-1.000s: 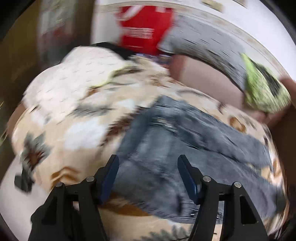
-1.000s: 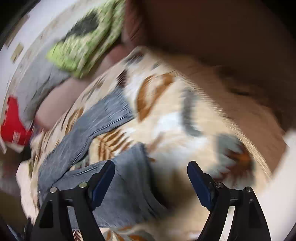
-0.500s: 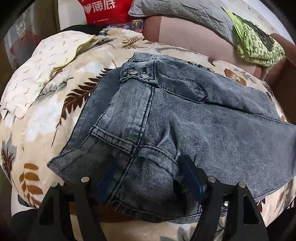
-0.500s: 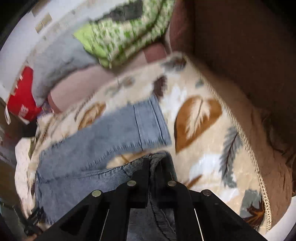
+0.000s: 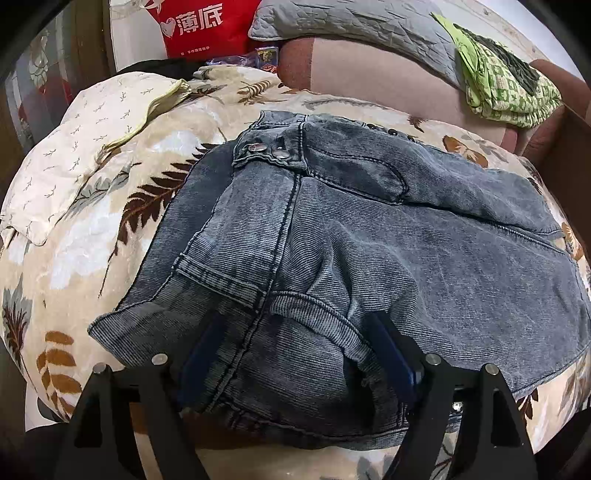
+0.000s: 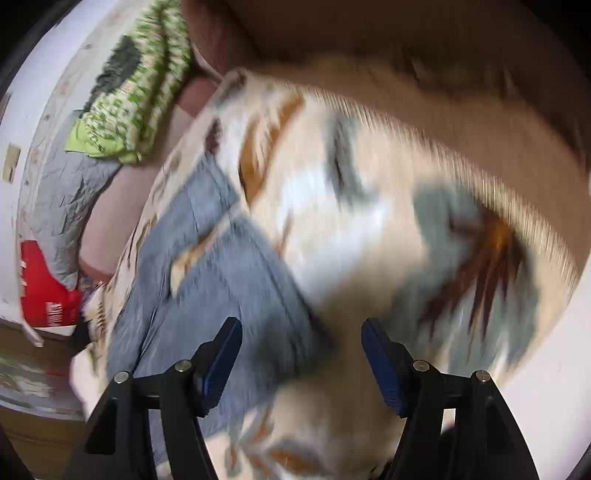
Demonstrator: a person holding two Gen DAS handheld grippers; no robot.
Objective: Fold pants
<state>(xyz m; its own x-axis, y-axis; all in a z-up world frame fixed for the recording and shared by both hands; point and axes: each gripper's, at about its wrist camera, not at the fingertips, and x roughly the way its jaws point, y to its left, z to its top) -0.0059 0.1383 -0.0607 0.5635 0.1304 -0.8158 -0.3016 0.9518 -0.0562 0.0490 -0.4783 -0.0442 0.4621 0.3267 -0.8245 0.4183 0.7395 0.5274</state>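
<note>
Grey-blue jeans point(image 5: 369, 236) lie on a leaf-print blanket point(image 5: 92, 229), waistband with metal buttons toward the far side. My left gripper point(image 5: 295, 354) is open with its fingers pushed into the near waist edge, denim bunched between and over them. In the blurred right wrist view the jeans legs point(image 6: 229, 266) stretch to the left, hems near the middle. My right gripper point(image 6: 301, 350) is open and empty just above the blanket point(image 6: 369, 229), beside the near leg's hem.
A cream pillow point(image 5: 88, 140) lies at the left. A red bag point(image 5: 199, 26), a grey quilted cushion point(image 5: 351, 22) and a green patterned cloth point(image 5: 506, 88) rest along the sofa back. The brown sofa arm point(image 6: 443, 74) is beyond the blanket's edge.
My right gripper was shut on the leg hem half a second ago; now it is open and has let go, swinging right. My left gripper has stayed in the waist edge.
</note>
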